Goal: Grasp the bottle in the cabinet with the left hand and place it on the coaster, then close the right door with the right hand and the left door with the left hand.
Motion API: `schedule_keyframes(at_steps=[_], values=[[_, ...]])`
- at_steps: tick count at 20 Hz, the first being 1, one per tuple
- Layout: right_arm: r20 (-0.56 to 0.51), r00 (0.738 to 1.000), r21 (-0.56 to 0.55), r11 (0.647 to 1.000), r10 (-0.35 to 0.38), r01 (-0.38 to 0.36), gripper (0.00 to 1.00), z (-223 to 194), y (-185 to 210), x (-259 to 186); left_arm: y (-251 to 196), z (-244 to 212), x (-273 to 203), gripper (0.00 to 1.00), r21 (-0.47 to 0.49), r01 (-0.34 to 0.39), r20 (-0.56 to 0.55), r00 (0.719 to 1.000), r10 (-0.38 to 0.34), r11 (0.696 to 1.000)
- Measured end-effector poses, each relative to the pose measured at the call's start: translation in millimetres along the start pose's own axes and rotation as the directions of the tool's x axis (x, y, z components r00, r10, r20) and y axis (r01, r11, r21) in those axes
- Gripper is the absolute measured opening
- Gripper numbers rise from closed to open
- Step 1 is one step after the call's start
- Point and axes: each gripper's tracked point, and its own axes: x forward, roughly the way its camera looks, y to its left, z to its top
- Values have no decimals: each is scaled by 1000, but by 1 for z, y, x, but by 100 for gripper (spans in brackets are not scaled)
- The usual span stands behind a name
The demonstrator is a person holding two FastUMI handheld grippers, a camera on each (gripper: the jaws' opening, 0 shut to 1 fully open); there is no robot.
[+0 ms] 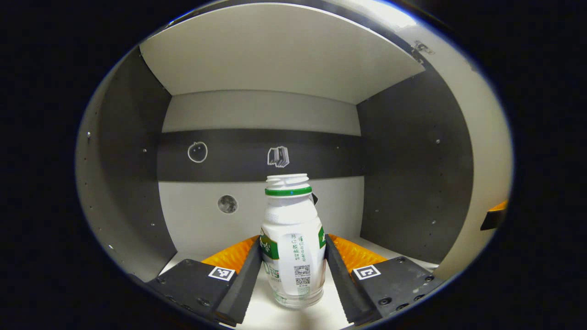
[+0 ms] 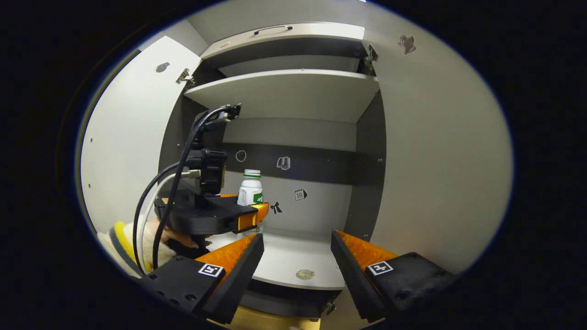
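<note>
Left gripper [image 1: 293, 270] around upright bottle [image 1: 292, 238] inside open cabinet [image 1: 257, 110].

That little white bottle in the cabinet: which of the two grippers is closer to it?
Left. The left gripper has a finger on each side of the bottle on the cabinet shelf. The right gripper hangs open outside the cabinet, well back from it.
</note>
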Motion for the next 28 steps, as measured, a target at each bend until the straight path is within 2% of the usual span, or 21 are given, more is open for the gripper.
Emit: schedule_keyframes(at_steps=[4, 11, 14, 15, 19, 22, 25, 28], values=[[39, 999, -9, 1000, 15, -14, 98, 21, 15, -32, -5, 20, -46, 80, 46, -10, 27, 1000, 9, 999], [61, 998, -19, 1000, 18, -17, 97, 36, 38, -87, -28, 20, -122, 79, 43, 30, 20, 999, -31, 999], [39, 999, -13, 1000, -27, 27, 94, 34, 34, -107, -35, 16, -153, 79, 37, 59, 15, 998, -60, 998], [30, 998, -17, 999, -48, 49, 97, 34, 31, -114, -36, 14, -164, 80, 26, 70, 7, 997, -71, 997], [29, 991, -53, 990, -131, 133, 98, 35, 19, -143, -44, -3, -203, 80, -11, 121, -5, 993, -121, 993], [34, 983, -75, 981, -178, 180, 97, 34, 15, -164, -52, -17, -231, 80, 6, 153, -5, 988, -153, 988], [47, 973, -100, 968, -228, 232, 98, 31, 11, -184, -70, -40, -261, 79, -16, 222, -16, 975, -222, 975], [45, 968, -103, 962, -248, 251, 98, 25, 12, -199, -89, -74, -285, 79, -71, 276, -46, 959, -280, 958]])
